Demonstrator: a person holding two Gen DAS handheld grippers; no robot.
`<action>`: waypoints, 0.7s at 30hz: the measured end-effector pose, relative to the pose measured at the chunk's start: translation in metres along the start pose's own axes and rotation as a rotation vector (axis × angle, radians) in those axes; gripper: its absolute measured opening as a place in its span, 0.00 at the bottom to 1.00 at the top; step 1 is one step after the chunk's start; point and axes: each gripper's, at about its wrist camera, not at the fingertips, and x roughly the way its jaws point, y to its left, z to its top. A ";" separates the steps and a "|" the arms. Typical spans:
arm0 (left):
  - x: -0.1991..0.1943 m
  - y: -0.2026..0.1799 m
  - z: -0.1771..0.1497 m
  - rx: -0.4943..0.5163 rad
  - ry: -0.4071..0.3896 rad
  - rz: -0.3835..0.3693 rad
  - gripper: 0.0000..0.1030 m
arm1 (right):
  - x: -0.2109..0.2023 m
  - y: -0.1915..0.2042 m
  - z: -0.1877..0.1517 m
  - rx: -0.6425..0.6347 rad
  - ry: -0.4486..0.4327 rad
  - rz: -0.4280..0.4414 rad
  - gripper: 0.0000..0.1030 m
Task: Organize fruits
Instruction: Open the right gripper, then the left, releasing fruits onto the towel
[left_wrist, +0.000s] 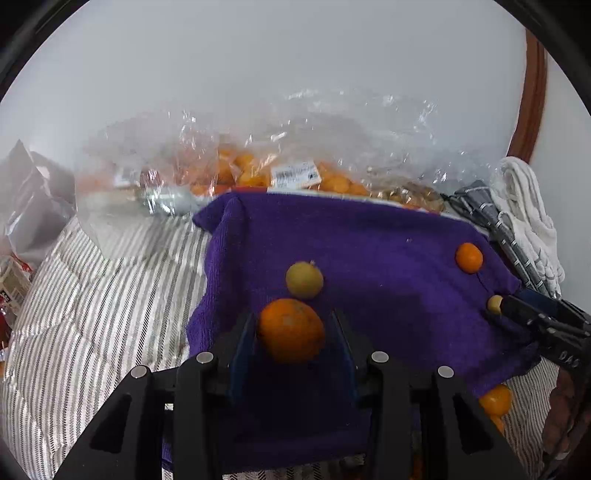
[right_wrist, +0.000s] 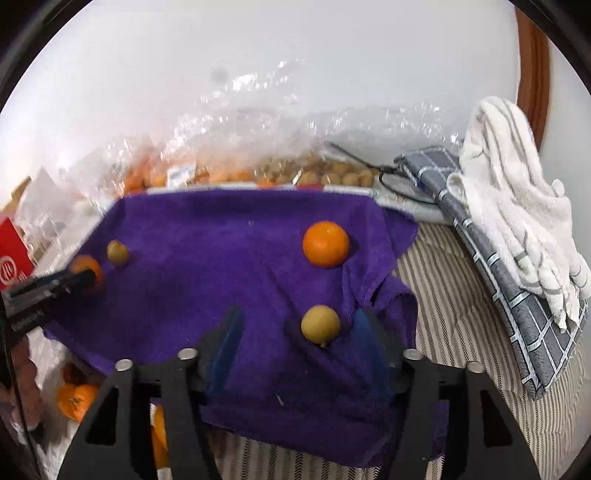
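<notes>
Two claws work over a purple towel (left_wrist: 369, 251) on striped bedding. Left claw (left_wrist: 293, 328) grips a large orange (left_wrist: 291, 330), touching a yellow-green fruit (left_wrist: 304, 279) beyond it. Right claw (right_wrist: 295, 328) stands open, its pads clear of a small yellow fruit (right_wrist: 320, 324) lying between them, stem toward the camera. Another orange (right_wrist: 325, 243) sits farther back. Bagged fruit (left_wrist: 332, 181) carries a white label (left_wrist: 295, 173), print unreadable.

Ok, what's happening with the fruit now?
Left gripper shut on orange. Right gripper open around yellow fruit, not gripping. Purple towel unobstructed.
</notes>
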 end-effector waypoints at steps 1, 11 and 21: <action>-0.004 -0.001 0.000 0.004 -0.018 -0.003 0.44 | -0.004 -0.001 0.002 0.020 -0.007 0.003 0.65; -0.025 -0.005 -0.001 0.016 -0.093 0.002 0.47 | -0.058 0.019 -0.022 -0.005 0.002 0.036 0.54; -0.082 0.012 -0.032 -0.033 -0.114 -0.054 0.47 | -0.060 0.041 -0.058 -0.040 0.093 0.126 0.36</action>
